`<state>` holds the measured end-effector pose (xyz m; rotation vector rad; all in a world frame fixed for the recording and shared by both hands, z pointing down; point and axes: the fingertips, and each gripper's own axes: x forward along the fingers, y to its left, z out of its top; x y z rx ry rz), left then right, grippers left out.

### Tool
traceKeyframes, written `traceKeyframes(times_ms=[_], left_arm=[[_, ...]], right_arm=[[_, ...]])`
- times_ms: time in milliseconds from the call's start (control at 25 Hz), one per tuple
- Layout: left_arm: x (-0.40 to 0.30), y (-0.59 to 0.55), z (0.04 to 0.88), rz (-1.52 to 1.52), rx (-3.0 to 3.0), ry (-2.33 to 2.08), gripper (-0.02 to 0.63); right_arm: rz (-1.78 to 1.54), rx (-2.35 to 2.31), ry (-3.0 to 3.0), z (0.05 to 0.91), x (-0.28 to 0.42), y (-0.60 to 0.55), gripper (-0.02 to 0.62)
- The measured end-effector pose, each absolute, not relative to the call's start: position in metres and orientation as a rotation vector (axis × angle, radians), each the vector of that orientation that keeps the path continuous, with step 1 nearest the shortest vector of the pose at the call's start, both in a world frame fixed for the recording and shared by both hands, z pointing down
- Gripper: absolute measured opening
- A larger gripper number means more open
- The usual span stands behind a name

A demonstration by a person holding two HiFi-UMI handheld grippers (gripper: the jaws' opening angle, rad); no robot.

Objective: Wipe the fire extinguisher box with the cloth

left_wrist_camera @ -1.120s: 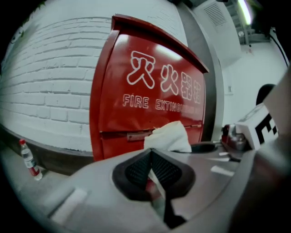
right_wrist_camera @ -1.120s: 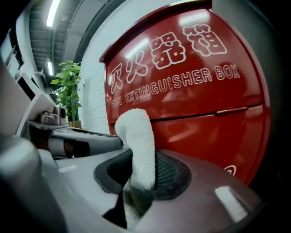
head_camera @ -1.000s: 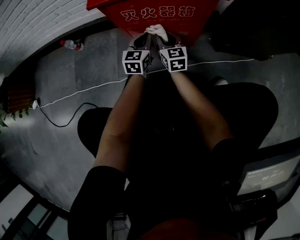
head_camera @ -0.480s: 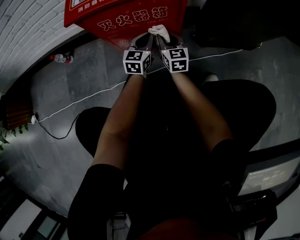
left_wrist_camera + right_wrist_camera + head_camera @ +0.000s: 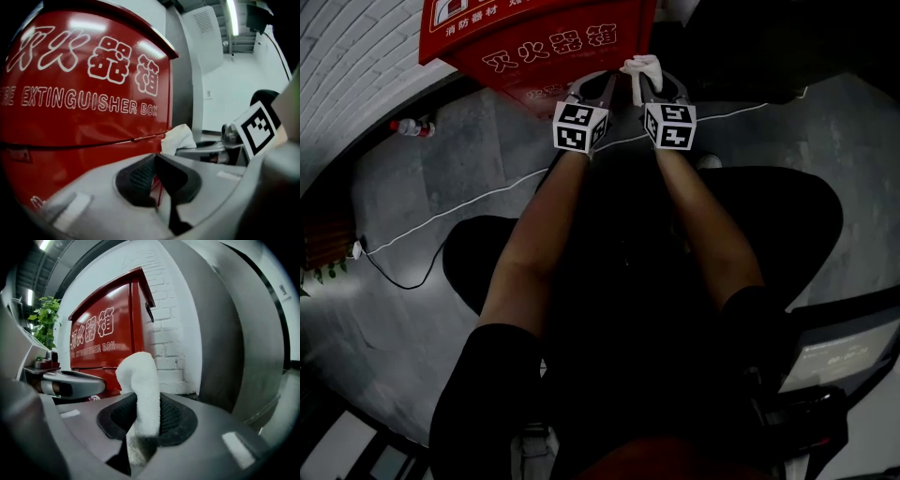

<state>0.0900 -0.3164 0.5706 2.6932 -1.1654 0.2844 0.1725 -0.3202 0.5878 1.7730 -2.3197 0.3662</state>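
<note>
cloth: soft, light, limp. right gripper jaws pinch it mid-length, free end flops up past tips (judge that end the wiping face). left gripper jaws pressed together, empty. fire extinguisher box: rigid, glossy red, likely slick. Stands against brick wall, just ahead of both grippers. Cloth at its right edge, contact unclear. Around: bottle and cable on floor, plant left of box. Nothing seen blocking box front.

The left gripper has its jaws closed and empty, close to the red fire extinguisher box. To the right, the white cloth sits at the right gripper tip, against the box edge.
</note>
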Motion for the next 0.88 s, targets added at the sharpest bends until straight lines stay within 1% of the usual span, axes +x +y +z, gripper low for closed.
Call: traceKeyframes(times_ms=[80, 160, 280, 480, 720, 880], left_arm=[[0.087, -0.314, 0.578, 0.318, 2.698, -1.163, 0.0], [0.079, -0.309, 0.59, 0.396, 2.717, -1.156, 0.0], [0.057, -0.3, 0.607, 0.466, 2.686, -1.178, 0.0], [-0.011, -0.293, 0.639, 0.392, 2.499, -1.348, 0.0], [-0.089, -0.286, 0.676, 0.505, 2.407, -1.47, 0.0], [-0.121, -0.289, 0.683, 0.484, 2.361, -1.518, 0.0]], right_arm=[[0.41, 1.807, -2.304, 0.591, 0.178, -0.314, 0.104], [0.468, 1.802, -2.327, 0.599, 0.168, -0.306, 0.103], [0.456, 1.664, -2.404, 0.612, 0.123, -0.294, 0.101], [0.385, 1.399, -2.525, 0.629, 0.042, -0.283, 0.097], [0.416, 1.205, -2.597, 0.654, -0.026, -0.291, 0.097], [0.494, 1.159, -2.63, 0.668, -0.063, -0.297, 0.097]])
